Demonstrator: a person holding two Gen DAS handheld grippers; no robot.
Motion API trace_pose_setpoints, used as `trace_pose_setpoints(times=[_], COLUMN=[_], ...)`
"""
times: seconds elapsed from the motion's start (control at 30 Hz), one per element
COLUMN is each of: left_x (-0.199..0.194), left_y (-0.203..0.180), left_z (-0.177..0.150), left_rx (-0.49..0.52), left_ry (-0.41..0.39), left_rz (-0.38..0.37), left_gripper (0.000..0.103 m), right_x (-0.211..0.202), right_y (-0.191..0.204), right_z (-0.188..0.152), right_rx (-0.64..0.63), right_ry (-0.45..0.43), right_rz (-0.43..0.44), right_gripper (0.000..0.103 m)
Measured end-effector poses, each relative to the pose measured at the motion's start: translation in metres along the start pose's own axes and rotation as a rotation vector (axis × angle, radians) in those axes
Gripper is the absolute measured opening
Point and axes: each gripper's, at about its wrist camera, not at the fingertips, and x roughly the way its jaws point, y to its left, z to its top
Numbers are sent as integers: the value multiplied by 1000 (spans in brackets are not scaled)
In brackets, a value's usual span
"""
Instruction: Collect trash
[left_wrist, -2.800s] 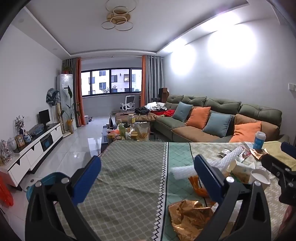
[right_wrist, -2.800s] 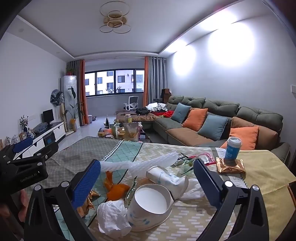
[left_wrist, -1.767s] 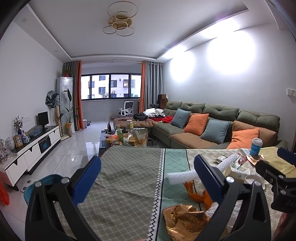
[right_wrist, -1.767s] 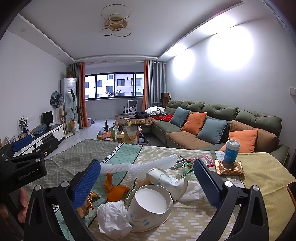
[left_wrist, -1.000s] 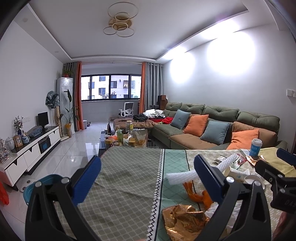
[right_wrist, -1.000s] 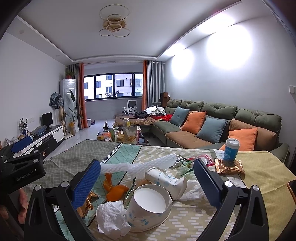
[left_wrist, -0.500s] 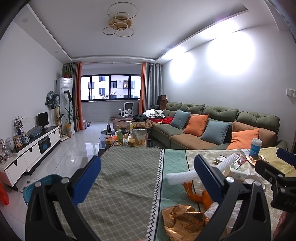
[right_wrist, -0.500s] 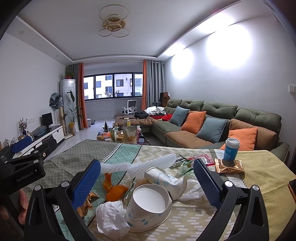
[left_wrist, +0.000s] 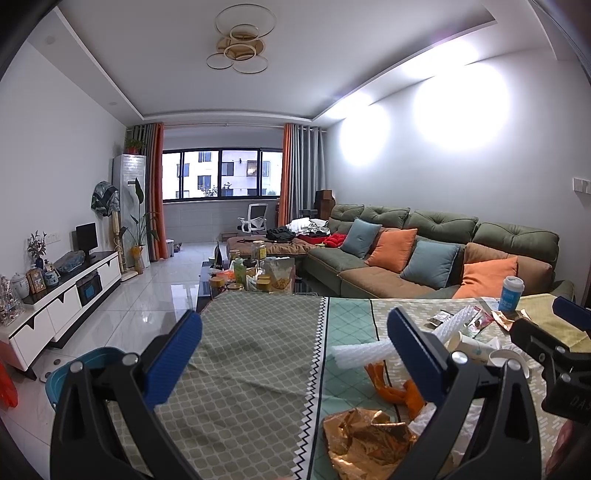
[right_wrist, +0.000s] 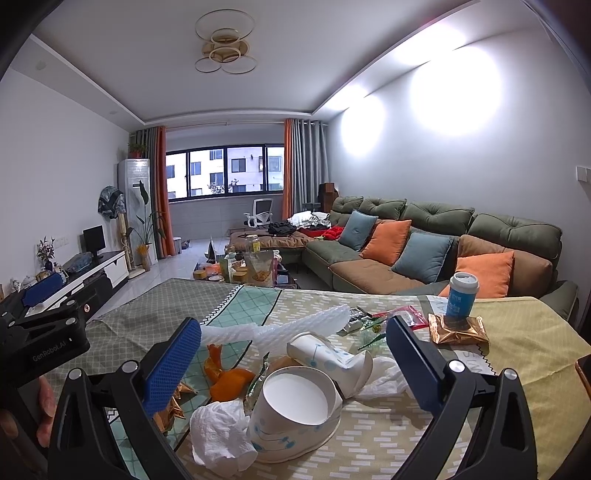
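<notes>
Lying tipped, white paper cup (right_wrist: 295, 413), crumpled tissue (right_wrist: 218, 432) touching, gold wrapper (left_wrist: 365, 439) apart

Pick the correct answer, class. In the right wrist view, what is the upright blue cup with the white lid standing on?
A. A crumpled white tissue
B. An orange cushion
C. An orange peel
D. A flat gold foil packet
D. The blue cup stands upright on a flat gold foil packet lying on the yellow part of the tablecloth, apart from the main heap of trash.
</notes>
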Motion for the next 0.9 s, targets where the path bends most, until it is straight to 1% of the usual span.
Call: trace_pose_setpoints(times=[0.9], left_x=[2], left_y=[0], left_z=[0], left_rx=[-2], left_ry=[2], left_rz=[-3], left_gripper=[100], right_x=[0], right_y=[-1], right_z=[-1], right_rx=[8], right_ry=[2], right_rz=[7], right_gripper=[100])
